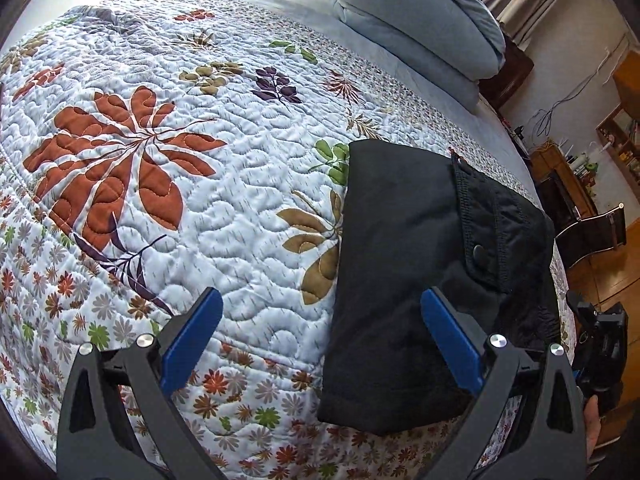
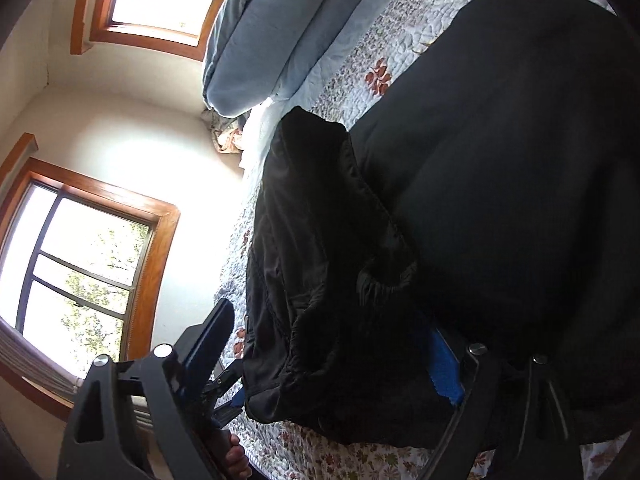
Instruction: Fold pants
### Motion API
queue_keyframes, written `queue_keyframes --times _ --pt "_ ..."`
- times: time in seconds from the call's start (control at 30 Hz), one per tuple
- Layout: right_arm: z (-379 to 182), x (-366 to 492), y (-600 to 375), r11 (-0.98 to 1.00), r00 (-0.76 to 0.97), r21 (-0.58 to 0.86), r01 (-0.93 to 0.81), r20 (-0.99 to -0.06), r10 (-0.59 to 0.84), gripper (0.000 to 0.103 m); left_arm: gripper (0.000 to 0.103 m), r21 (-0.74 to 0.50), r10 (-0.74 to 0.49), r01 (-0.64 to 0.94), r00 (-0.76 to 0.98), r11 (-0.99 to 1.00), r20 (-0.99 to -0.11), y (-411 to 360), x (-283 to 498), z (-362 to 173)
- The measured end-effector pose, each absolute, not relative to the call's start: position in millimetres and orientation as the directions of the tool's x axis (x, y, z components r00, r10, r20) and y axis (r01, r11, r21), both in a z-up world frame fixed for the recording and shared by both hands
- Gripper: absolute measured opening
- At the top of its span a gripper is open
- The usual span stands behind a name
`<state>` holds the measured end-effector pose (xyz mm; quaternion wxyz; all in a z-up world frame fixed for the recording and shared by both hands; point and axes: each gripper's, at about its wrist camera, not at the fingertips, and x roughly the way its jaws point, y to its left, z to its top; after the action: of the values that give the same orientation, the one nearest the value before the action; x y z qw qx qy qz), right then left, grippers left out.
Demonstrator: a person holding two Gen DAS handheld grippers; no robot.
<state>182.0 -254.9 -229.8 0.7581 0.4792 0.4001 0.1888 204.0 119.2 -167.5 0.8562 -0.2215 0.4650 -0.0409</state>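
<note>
Bed: quilted floral bedspread, folded pale blue duvet at far end.
Pants: folded black fabric pants on the bedspread.
Room: wooden-framed windows, cream walls.
Left gripper: wide open, holding nothing.
Right gripper: open, pants between its jaws, not pressed.

- The left wrist view sits behind the left tool and looks steeply down across the quilted bed toward the blue duvet.
- The right wrist view rides the right tool, rolled sideways and very near the black pants, with windows beyond.
- Both views share the pants, the quilt and the duvet.
</note>
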Motion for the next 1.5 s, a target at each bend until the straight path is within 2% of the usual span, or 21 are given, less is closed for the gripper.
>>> queue_keyframes --times 0.1,0.23,0.33,0.37,0.47,0.5,0.8,1.03,1.5 --pt "-233 185 -253 0.434 0.604 0.897 0.083 -0.392 0.694 0.090 0.099 -0.418 -0.277 -0.133 0.566 0.899 -0.776 119 204 -167" --pt "-228 193 -244 0.480 0.598 0.876 0.049 -0.411 0.688 0.086 0.099 -0.400 -0.263 -0.128 0.571 0.907 -0.778 117 204 -166" --pt "-230 199 -243 0.504 0.611 0.861 0.060 -0.431 0.664 0.064 0.099 -0.379 -0.246 -0.121 0.576 0.917 -0.780 114 203 -164" --pt "-232 199 -246 0.500 0.613 0.863 0.069 -0.432 0.661 0.053 0.099 -0.376 -0.244 -0.119 0.577 0.919 -0.780 114 203 -164" --pt "-234 196 -249 0.480 0.616 0.876 0.052 -0.407 0.675 0.037 0.100 -0.374 -0.244 -0.118 0.575 0.920 -0.781 114 203 -166" --pt "-233 194 -250 0.479 0.615 0.877 0.044 -0.401 0.678 0.036 0.100 -0.373 -0.244 -0.117 0.573 0.920 -0.783 114 203 -167" --pt "-196 190 -248 0.456 0.632 0.888 -0.061 -0.320 0.706 0.028 0.100 -0.391 -0.252 -0.133 0.571 0.911 -0.781 120 204 -169" --pt "-158 188 -257 0.461 0.646 0.878 -0.127 -0.279 0.710 0.027 0.100 -0.423 -0.261 -0.145 0.598 0.895 -0.758 125 201 -164" --pt "-141 157 -343 0.453 0.737 0.888 -0.085 -0.250 0.628 0.027 0.100 -0.397 -0.280 -0.075 0.591 0.915 -0.756 103 198 -162"
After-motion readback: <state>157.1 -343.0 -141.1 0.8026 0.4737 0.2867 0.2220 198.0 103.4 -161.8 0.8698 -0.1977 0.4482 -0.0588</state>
